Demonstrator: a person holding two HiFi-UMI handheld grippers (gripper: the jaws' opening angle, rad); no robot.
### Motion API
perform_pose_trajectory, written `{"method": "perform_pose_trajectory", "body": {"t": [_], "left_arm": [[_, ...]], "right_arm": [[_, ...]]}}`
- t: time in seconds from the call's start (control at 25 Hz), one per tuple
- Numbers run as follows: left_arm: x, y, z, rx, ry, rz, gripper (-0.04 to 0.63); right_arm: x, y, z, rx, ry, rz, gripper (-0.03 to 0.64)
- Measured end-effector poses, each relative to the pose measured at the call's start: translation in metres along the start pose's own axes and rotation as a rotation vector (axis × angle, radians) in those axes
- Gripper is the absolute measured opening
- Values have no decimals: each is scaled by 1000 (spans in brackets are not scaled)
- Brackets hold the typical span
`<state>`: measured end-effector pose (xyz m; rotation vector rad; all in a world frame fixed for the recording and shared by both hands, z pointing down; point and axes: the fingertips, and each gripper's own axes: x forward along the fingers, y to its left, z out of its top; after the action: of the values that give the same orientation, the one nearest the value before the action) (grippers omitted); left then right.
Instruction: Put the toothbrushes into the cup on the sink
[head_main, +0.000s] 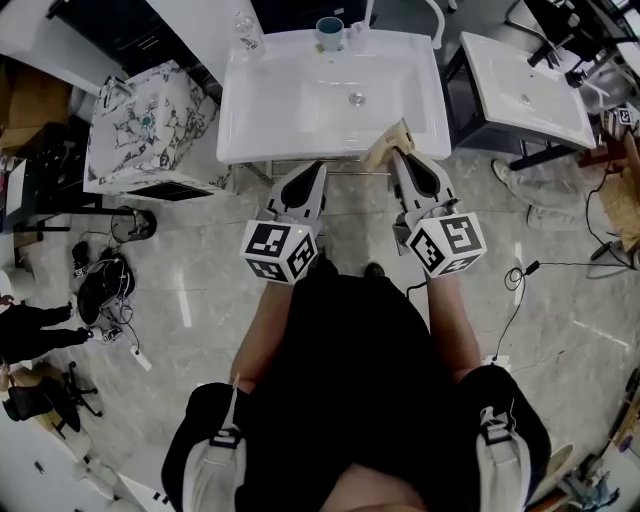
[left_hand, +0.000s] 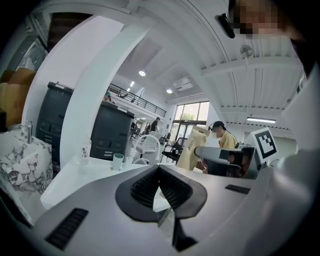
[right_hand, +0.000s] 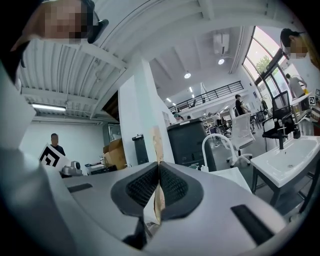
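Currently the left gripper (left_hand: 159, 171) is hovering just short of the sink (head_main: 232, 120), its jaws pressed together on nothing. The cup (head_main: 329, 33) is standing on the sink's back rim, well apart from both grippers, with nothing showing above its lip. The right gripper (right_hand: 159, 167) is pinching a flat tan packet (head_main: 388, 142) edge-on over the front rim. Whether it is carrying the toothbrushes cannot be told. By this evidence, delivery into the cup is not yet done.
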<state>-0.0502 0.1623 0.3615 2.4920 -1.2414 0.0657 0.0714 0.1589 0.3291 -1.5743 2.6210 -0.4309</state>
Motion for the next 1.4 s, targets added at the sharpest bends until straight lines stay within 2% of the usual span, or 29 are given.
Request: {"method": "perform_pose_trajectory", "body": {"t": [0.6,1.0,1.4], "left_arm": [[0,93,9,-22,44,-84,14],[14,95,-10,-75,88,-134,14],[57,114,6,-58,83,-86,14]], "right_arm": [[77,38,-18,25,1,-99,32],[77,29,-34,45,56,-152,32],[128,-5,-23,66,48,-95,32]]}}
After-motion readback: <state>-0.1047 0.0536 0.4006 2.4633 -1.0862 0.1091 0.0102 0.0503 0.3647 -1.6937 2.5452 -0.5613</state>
